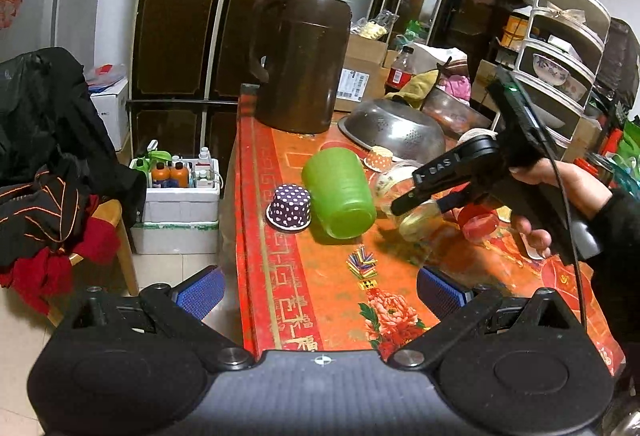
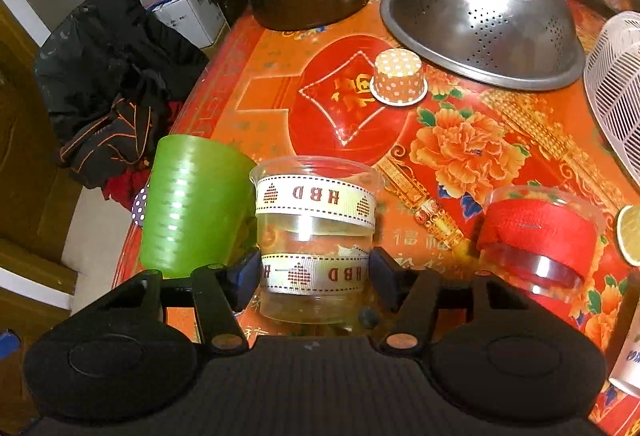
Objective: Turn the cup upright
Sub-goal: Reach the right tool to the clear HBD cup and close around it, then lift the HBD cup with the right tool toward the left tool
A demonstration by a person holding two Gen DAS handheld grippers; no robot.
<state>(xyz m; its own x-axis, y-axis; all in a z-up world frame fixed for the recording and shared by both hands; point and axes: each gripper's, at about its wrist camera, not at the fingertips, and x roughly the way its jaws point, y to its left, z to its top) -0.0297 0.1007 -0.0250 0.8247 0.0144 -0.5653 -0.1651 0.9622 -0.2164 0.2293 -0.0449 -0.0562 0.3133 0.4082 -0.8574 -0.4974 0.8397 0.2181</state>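
Note:
A clear plastic cup with two "HBD" ribbon bands stands between the pads of my right gripper, which closes on its lower part. The letters read upside down. In the left wrist view the same cup sits under the right gripper's fingers. A green plastic cup stands upside down beside it, also in the right wrist view. My left gripper is open and empty above the table's near end.
A purple dotted paper cup, an orange dotted paper cup and a clear cup with a red band stand on the red tablecloth. A steel colander, a brown jug and a white basket stand behind.

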